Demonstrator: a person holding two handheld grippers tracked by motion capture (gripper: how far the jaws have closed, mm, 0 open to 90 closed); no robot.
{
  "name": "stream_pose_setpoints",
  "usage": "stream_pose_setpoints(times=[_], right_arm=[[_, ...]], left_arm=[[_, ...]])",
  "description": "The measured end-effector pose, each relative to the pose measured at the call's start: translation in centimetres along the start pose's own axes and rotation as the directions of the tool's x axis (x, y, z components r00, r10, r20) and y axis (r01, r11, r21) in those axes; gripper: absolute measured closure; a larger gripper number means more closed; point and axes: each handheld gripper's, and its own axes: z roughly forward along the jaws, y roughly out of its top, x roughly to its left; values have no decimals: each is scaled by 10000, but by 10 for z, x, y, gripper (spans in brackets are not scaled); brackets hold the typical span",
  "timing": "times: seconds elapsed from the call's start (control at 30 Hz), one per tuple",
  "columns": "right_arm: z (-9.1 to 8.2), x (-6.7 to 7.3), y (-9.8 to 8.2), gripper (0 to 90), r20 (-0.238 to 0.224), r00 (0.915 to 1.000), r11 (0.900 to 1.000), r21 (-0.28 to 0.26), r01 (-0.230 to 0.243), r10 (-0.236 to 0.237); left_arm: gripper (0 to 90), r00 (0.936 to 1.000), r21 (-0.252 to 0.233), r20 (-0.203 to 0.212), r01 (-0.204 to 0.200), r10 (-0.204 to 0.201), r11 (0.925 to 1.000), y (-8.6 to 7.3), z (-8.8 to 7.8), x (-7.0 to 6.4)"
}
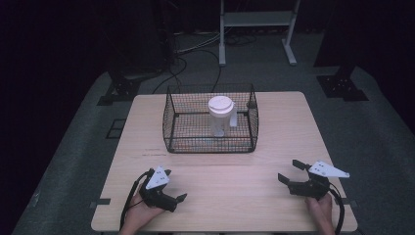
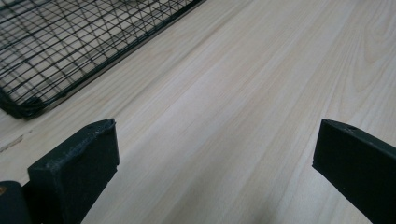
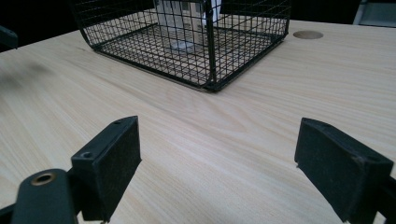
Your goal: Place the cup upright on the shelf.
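A light wooden table (image 1: 274, 137) carries a black wire basket (image 1: 171, 122) near its far middle. Inside the basket stands a clear cup (image 1: 219, 120) with a white lid (image 1: 220, 105), upright, a little to the right of the basket's centre; a small white piece is just beside it on the right (I cannot tell what it is).

The left gripper (image 1: 175, 185) is at the near left part of the table, held by a hand (image 1: 139, 213). Its jaws are wide apart and hold nothing; in the left gripper view there is bare wood between them, and the corner of the basket is at the upper left.

The right gripper (image 1: 288, 170) is at the near right, held by the other hand (image 1: 320, 208). Its jaws are also spread wide with nothing between them, and they point toward the basket, which is well apart from them.
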Motion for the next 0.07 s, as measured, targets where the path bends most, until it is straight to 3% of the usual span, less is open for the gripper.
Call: stream_pose_setpoints(times=[0.07], right_arm=[[0,0,0,134,-20,10000,10000,-22,16,-16]], left_arm=[[0,9999,-297,-64,124,-126,9995,-3,-4,0]])
